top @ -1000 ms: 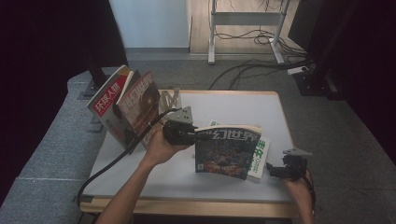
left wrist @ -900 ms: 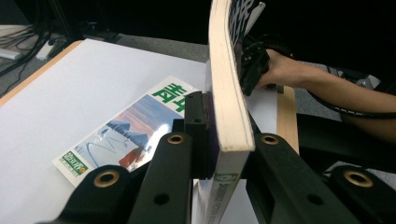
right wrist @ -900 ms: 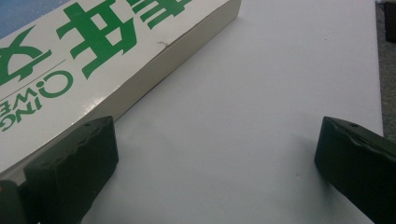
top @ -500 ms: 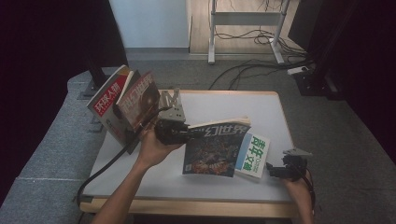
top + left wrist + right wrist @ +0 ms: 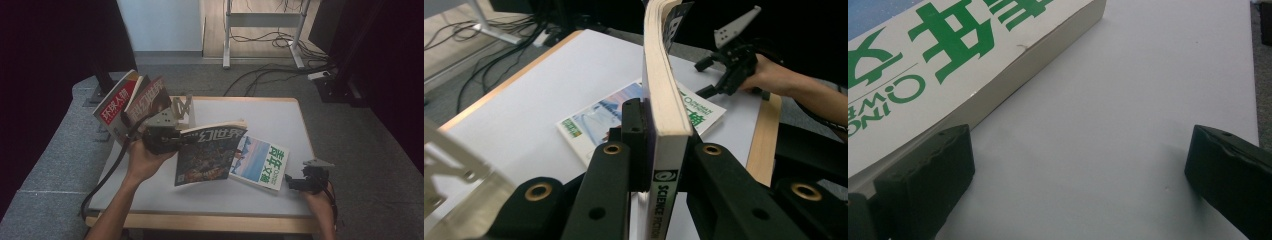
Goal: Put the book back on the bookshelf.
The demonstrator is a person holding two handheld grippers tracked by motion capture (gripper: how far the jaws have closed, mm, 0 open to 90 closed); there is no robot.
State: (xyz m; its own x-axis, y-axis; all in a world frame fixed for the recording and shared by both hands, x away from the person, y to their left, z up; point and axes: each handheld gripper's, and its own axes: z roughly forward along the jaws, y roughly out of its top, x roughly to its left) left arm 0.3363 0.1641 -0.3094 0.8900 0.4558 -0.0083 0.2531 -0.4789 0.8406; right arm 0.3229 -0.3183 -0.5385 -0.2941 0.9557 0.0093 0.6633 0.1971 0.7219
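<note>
Dark-covered science fiction magazine (image 5: 210,155) centre frame, clamped by left hand-held gripper (image 5: 659,150), spine lettering in its view, right hand-held gripper (image 5: 1073,185) open

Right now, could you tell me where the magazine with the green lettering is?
The green-lettered magazine lies flat right of centre on the table in the high view, between the dark magazine held up by the left gripper and the right gripper.

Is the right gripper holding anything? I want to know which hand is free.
No: in the right gripper view the right gripper has its jaws wide apart over bare table, beside the green-lettered magazine.
</note>
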